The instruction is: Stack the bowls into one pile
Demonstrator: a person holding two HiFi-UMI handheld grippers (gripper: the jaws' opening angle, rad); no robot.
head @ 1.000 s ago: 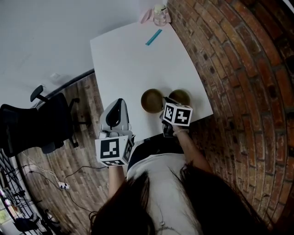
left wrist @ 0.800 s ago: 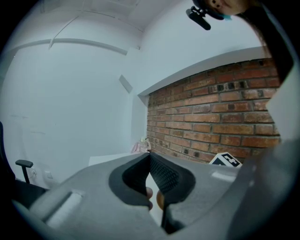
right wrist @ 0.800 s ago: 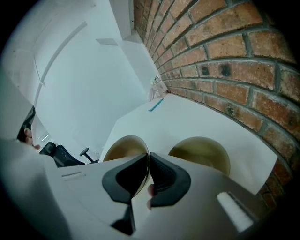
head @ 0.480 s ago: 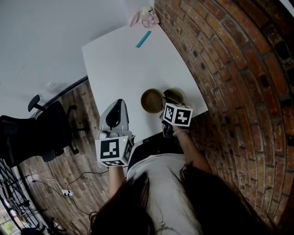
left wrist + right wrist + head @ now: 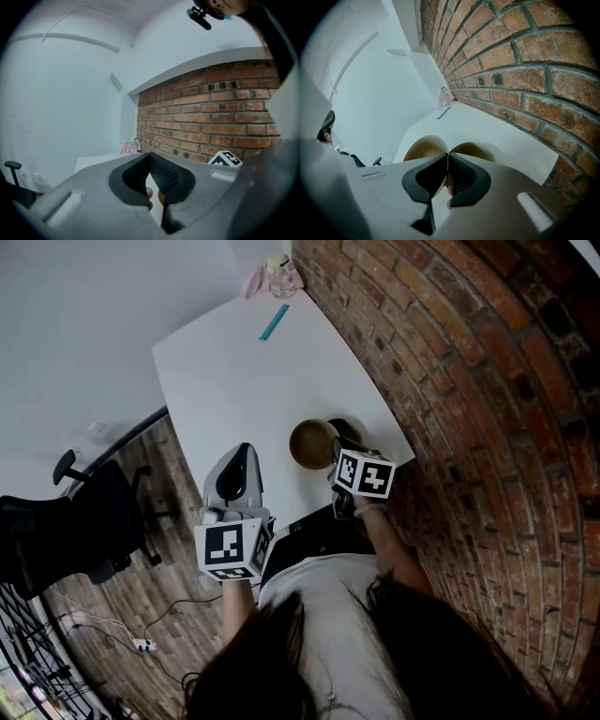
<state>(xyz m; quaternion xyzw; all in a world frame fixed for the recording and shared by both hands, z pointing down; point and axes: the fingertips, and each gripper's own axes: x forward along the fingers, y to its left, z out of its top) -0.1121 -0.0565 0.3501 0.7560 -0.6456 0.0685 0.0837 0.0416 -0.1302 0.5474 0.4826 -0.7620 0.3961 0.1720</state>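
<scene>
White tabletop beside the brick wall carries both bowls at its near corner, side by side. No pile exists yet, so I judge the stacking barely begun. The first bowl has its thin rim running in between the pads of my right gripper, which pinch it firmly from the near side. The second bowl sits just beside it, rims about touching, with nothing gripping it. My left gripper hangs by the table's near edge, apart from both bowls, jaws closed together on nothing. Lifting the first bowl into the second remains.
</scene>
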